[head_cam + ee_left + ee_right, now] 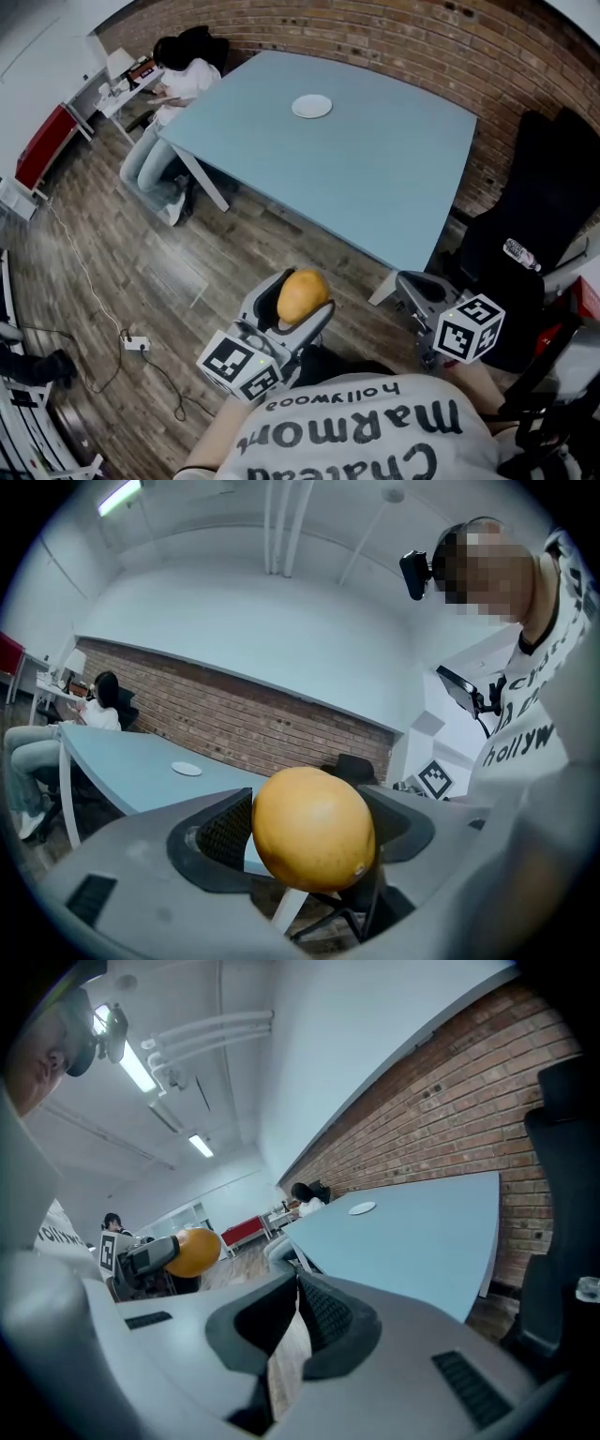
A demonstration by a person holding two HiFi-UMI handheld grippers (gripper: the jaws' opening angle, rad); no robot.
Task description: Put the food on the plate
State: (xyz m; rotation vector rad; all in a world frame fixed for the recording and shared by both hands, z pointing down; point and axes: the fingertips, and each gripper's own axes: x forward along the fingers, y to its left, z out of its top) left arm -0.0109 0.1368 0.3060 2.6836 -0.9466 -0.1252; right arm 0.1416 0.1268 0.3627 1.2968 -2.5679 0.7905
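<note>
My left gripper (298, 309) is shut on an orange-yellow round fruit (301, 293), held low over the wooden floor, well short of the table. The same fruit (313, 828) fills the space between the jaws in the left gripper view, and the fruit (193, 1252) shows at the left in the right gripper view. A small white plate (311, 107) lies far off on the light blue table (394, 178); the plate (187, 769) and the plate (362, 1208) look bare. My right gripper (296, 1321) is shut with nothing between its pads; in the head view only its marker cube (468, 328) shows.
A seated person (173, 103) is at the table's far left corner by a white desk. A black office chair (525, 244) stands at the right near the brick wall. A power strip (136, 343) and cable lie on the floor.
</note>
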